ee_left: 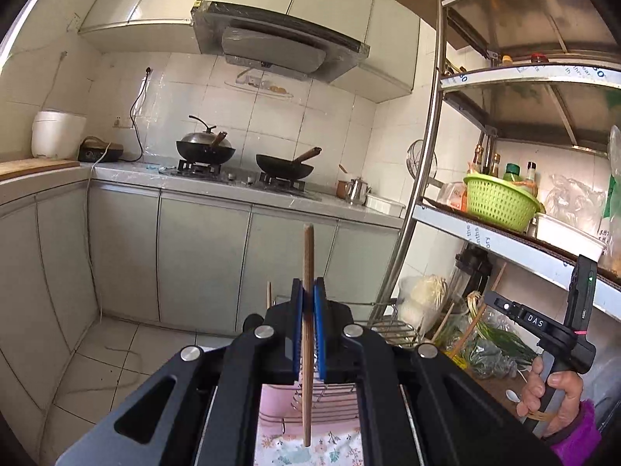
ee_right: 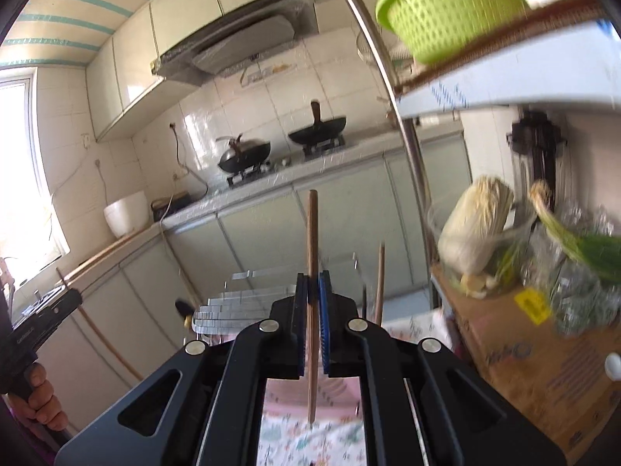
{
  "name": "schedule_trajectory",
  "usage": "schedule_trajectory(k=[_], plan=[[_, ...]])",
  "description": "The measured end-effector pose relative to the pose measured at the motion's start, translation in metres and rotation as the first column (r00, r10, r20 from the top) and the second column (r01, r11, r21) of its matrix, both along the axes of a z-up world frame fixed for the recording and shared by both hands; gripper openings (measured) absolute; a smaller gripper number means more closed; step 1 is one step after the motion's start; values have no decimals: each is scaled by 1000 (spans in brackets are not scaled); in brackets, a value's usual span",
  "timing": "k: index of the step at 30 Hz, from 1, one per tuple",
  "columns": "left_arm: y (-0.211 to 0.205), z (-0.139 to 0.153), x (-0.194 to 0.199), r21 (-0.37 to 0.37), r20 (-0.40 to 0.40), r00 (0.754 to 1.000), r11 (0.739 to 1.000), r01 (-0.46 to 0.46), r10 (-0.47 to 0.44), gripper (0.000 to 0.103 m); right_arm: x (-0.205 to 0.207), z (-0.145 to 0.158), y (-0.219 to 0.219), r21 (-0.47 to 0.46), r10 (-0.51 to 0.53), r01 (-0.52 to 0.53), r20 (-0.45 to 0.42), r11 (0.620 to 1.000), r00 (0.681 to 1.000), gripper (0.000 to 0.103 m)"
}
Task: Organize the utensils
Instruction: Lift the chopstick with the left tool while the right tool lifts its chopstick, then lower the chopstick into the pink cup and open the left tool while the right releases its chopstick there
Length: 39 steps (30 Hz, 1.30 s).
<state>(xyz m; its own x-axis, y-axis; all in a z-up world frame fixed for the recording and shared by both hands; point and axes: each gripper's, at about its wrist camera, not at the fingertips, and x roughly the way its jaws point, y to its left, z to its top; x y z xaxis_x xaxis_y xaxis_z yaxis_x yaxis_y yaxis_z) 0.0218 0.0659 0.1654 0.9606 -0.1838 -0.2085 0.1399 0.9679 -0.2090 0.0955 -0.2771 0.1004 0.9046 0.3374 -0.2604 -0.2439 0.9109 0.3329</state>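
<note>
Each tongs pair (ee_left: pixel 308 299) (ee_right: pixel 313 291) clamps 1 upright chopstick (ee_left: pixel 308 272) (ee_right: pixel 312 240) between pads.

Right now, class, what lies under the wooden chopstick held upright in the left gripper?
Under the brown wooden chopstick, clamped in the left gripper, lie a metal wire rack and a pink floral cloth. The black gripper body hides the rest.

Shelf rack (ee_left: pixel 431 178) blocks right; left side open.

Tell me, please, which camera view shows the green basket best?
The left wrist view: the green basket sits whole and sharp on the shelf. The right wrist view shows it blurred, from below, against the frame's top edge.
</note>
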Motion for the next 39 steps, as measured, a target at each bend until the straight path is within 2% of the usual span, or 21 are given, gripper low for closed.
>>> schedule_trajectory(k=[5, 10, 14, 19, 23, 27, 32, 39], plan=[[6, 19, 8, -6, 39, 999, 1000, -20, 21, 5, 13, 31, -3, -27, -61, 64, 98, 998, 993, 6], [4, 29, 24, -8, 70, 997, 999, -37, 38, 5, 32, 40, 1, -98, -114, 129, 147, 987, 983, 6], [-3, 27, 42, 13, 91, 992, 996, -85, 84, 5, 46, 23, 13, -171, -120, 142, 133, 975, 984, 6], [-14, 11, 66, 57, 103, 986, 989, -139, 133, 5, 56, -14, 23, -197, -90, 97, 45, 976, 995, 6], [-25, -8, 81, 112, 112, 980, 978, -177, 165, 5, 56, -32, 26, -192, -73, 73, 8, 979, 997, 6], [-29, -28, 94, 132, 70, 985, 978, -164, 156, 5, 54, -43, 28, -179, -65, 63, -7, 982, 998, 6], [-30, -57, 111, 141, -23, 988, 979, -150, 155, 5, 55, -51, 30, -158, -65, 59, -33, 986, 997, 6], [-31, -95, 127, 148, -137, 978, 980, -135, 155, 5, 55, -55, 35, -163, -54, 46, -46, 985, 997, 6]])
